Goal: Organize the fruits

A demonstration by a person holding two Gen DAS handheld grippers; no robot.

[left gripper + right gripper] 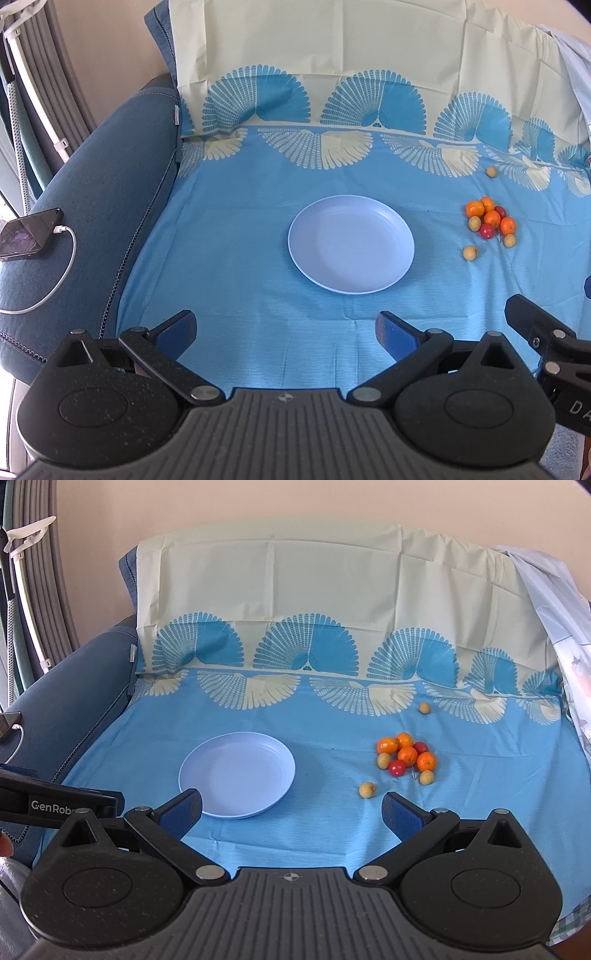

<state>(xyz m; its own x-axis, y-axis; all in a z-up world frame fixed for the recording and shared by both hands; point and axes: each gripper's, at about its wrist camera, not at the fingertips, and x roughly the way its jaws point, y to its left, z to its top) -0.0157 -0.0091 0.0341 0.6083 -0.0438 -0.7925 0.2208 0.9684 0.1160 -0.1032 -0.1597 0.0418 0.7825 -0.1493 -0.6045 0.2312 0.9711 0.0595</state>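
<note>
My left tool [286, 334]: fingers spread wide, nothing held. My right tool [291, 814]: same, wide apart and empty. Plate [351, 244]: pale blue, bare, centred on the blue patterned cloth [240, 258] over a sofa. Fruit cluster [405, 757]: orange, red and yellowish pieces, right of the plate, apart from it. Two yellowish strays: one [367, 789] nearer me, one [425, 708] farther back. Phone [29, 234]: charging on the sofa arm.

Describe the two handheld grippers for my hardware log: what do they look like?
Both the left gripper and right gripper are matte black plastic with round pivot discs, silver rivets and blue textured fingers. White lettering starting "GenRob" marks the left one's side.
</note>
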